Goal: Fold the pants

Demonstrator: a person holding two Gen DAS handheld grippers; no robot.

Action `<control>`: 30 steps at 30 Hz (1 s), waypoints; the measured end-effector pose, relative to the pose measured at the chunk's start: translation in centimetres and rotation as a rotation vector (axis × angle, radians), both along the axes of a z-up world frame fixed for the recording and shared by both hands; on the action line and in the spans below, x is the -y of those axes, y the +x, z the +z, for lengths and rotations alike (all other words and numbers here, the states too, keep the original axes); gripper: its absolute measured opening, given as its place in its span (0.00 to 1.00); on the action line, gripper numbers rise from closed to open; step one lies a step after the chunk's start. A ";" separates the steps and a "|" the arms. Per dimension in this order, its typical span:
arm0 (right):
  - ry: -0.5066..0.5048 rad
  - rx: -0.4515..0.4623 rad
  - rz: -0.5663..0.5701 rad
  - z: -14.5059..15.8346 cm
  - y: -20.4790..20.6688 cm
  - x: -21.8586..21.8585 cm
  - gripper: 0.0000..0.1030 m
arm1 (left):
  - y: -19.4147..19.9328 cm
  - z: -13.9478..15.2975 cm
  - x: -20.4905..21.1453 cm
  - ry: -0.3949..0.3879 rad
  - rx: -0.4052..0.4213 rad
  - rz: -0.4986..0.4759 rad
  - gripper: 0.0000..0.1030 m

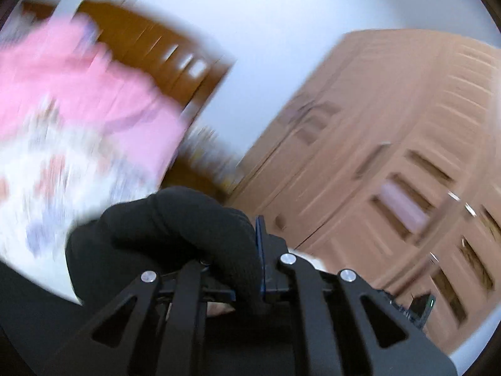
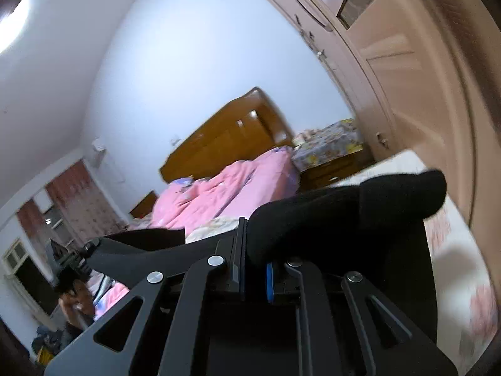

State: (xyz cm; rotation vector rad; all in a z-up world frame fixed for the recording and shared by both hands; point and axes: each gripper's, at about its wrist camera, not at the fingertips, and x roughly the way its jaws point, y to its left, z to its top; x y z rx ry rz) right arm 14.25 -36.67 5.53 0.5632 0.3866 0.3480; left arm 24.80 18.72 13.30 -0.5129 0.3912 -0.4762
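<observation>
Left gripper [image 1: 261, 269], lower centre of left view: jaws clamped on black pants [image 1: 175, 232], fabric bunched over fingers, likely lifting the edge for a fold.
Right gripper [image 2: 253, 279], lower centre of right view: closed on the same pants [image 2: 344, 219], cloth draped rightward.
Beyond: floral sheet [image 2: 454, 250], pink duvet [image 2: 225, 194], wooden headboard [image 2: 225, 138], wardrobe [image 1: 391, 156].
No readable writing or brands; left view blurred.

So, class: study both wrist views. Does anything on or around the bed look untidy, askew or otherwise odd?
Yes. The pink quilt lies crumpled in a heap against the wooden headboard rather than spread flat. Black pants bunch up in both shut tongs, left and right. The left view is too blurred for detail.
</observation>
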 end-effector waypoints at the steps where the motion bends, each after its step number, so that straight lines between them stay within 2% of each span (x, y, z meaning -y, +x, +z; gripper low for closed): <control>1: -0.002 -0.023 0.009 -1.4 -1.3 -0.1 0.12 | -2.0 -0.2 0.1 0.019 0.051 0.003 0.09; 2: -0.010 -0.090 0.018 -3.6 -2.5 -0.4 0.12 | -4.5 -1.2 0.1 0.038 0.094 0.008 0.09; 3: -0.023 -0.188 0.028 -6.3 -3.3 -0.8 0.12 | -7.1 -3.6 -0.1 0.061 0.094 0.028 0.10; 4: -0.032 -0.288 0.031 -9.1 -4.1 -1.2 0.12 | -8.7 -5.9 -0.2 0.086 0.052 0.053 0.10; 5: -0.028 -0.351 0.032 -10.9 -4.6 -1.4 0.12 | -9.7 -8.9 -0.4 0.100 -0.025 0.077 0.10; 6: -0.013 -0.420 0.024 -12.8 -5.1 -1.6 0.12 | -10.3 -13.3 -0.9 0.077 -0.159 0.090 0.10; 8: 0.077 -0.418 -0.002 -14.2 -6.0 -1.0 0.11 | -11.1 -19.2 -1.6 0.032 -0.338 0.107 0.10; 9: 0.079 -0.427 -0.003 -14.0 -5.8 -0.9 0.11 | -11.8 -21.5 -1.6 0.039 -0.402 0.126 0.10; 10: 0.037 -0.420 -0.004 -13.3 -5.5 -1.3 0.11 | -12.1 -22.3 -1.6 0.046 -0.415 0.134 0.10; 13: -0.043 -0.383 0.007 -11.5 -5.3 -2.0 0.11 | -11.2 -22.3 -1.9 0.021 -0.405 0.137 0.09; 16: -0.074 -0.330 0.005 -9.9 -6.4 -2.1 0.11 | -10.6 -20.7 -1.6 0.027 -0.366 0.134 0.09; 18: -0.138 -0.288 0.013 -8.1 -7.4 -2.6 0.11 | -10.6 -19.0 -1.3 -0.009 -0.317 0.115 0.08; 20: -0.161 -0.327 0.012 -8.8 -7.6 -2.5 0.11 | -11.1 -17.9 -0.8 0.003 -0.284 0.105 0.08; 22: -0.115 -0.425 -0.011 -12.2 -7.6 -1.7 0.11 | -11.2 -18.0 -0.8 0.041 -0.308 0.111 0.08; 24: 0.004 -0.409 -0.018 -13.9 -8.2 -0.5 0.09 | -11.5 -20.0 -1.4 0.029 -0.383 0.123 0.08; 26: 0.017 -0.411 -0.018 -13.6 -8.3 -0.4 0.09 | -11.7 -22.4 -1.9 0.002 -0.451 0.132 0.08; 28: 0.002 -0.387 -0.002 -12.4 -8.5 -0.5 0.09 | -12.0 -22.2 -2.0 -0.013 -0.444 0.140 0.08; 30: 0.058 -0.348 0.013 -11.4 -8.5 -0.2 0.09 | -12.2 -20.9 -2.1 -0.010 -0.425 0.138 0.08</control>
